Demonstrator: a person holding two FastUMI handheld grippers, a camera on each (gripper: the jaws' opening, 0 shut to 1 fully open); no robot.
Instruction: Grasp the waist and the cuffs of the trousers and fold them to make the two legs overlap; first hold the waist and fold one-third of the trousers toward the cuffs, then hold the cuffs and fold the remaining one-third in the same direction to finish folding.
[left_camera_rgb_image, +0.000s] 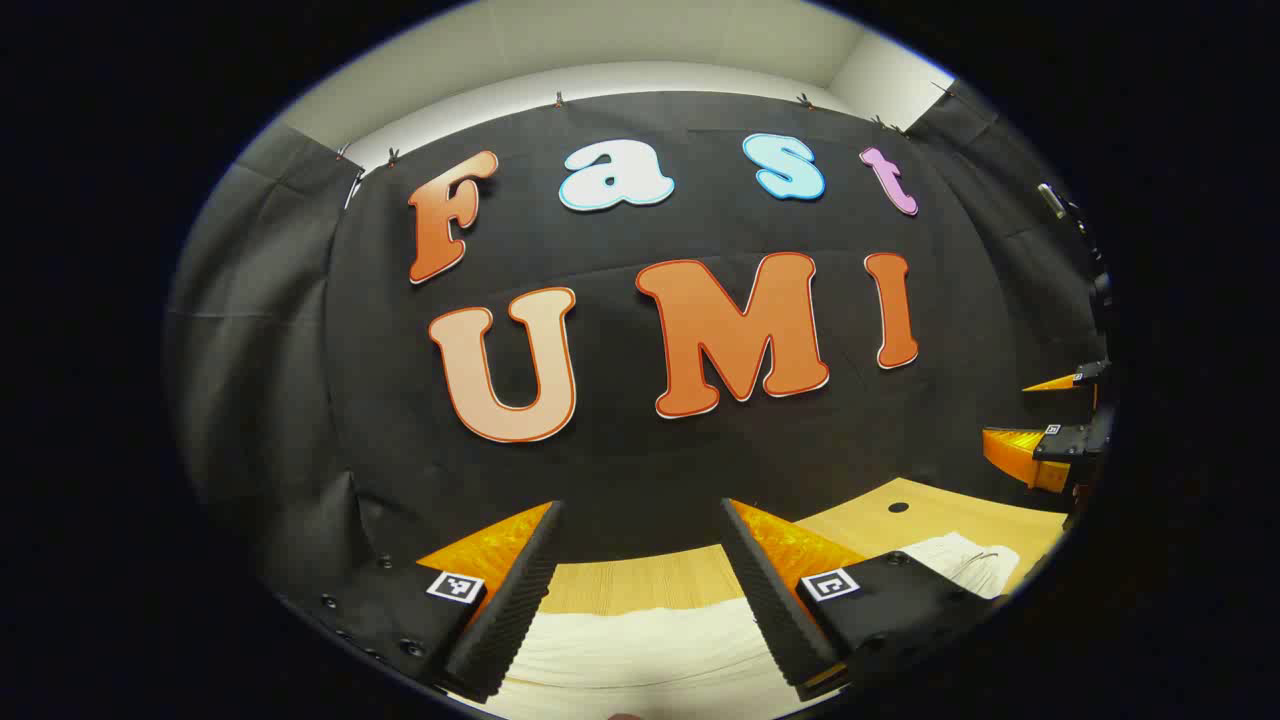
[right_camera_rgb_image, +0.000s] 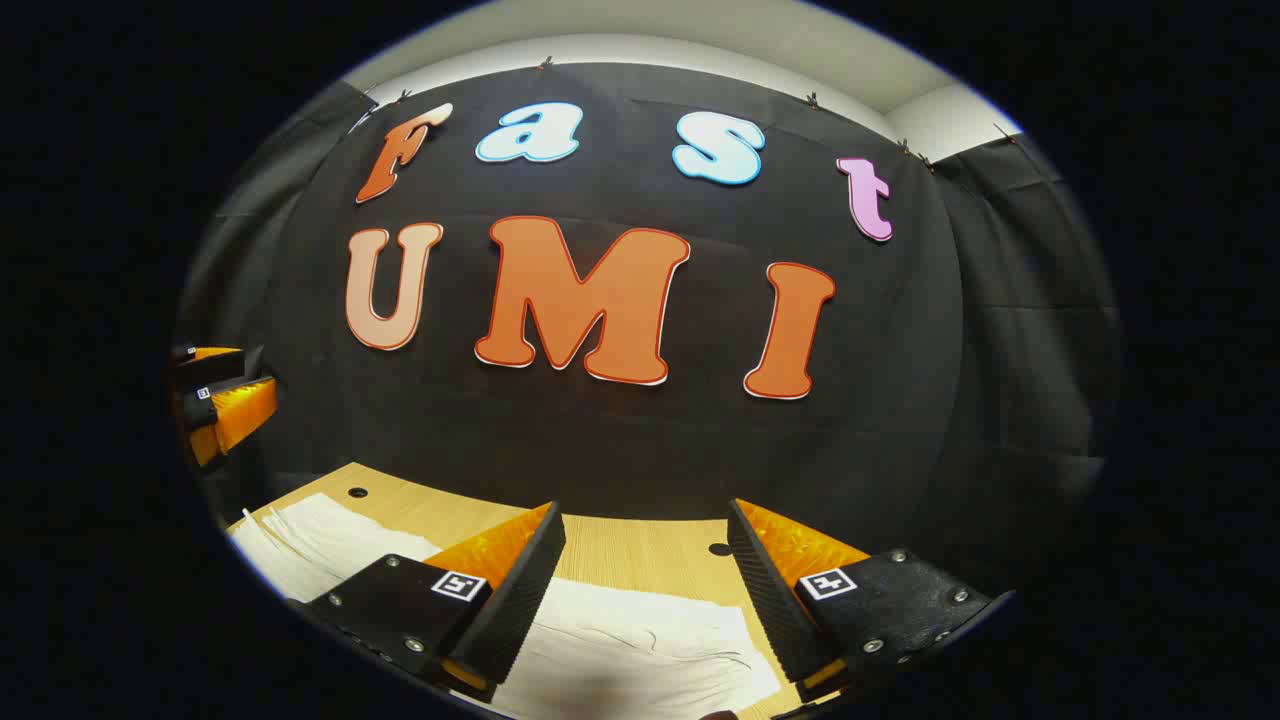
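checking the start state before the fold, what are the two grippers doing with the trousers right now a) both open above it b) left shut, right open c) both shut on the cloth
a: the left gripper and right gripper both have jaws spread wide, with the white trousers lying flat on the wooden table below, ungrasped.

One trousers (right_camera_rgb_image: 640, 640), two tools (left_camera_rgb_image: 640, 600) (right_camera_rgb_image: 645, 600)

Left gripper view: camera rides low over the wooden table (left_camera_rgb_image: 640, 590), facing the booth's black cloth wall (left_camera_rgb_image: 640, 450) head-on, its own fingers wide apart at the bottom. The right gripper (left_camera_rgb_image: 1050, 425) shows at its right edge.

Right gripper view: same low height and heading, set further right (the left gripper (right_camera_rgb_image: 225, 400) shows at its left edge).

Shared: wall, table, and pale trousers (right_camera_rgb_image: 640, 650) just beneath both cameras.
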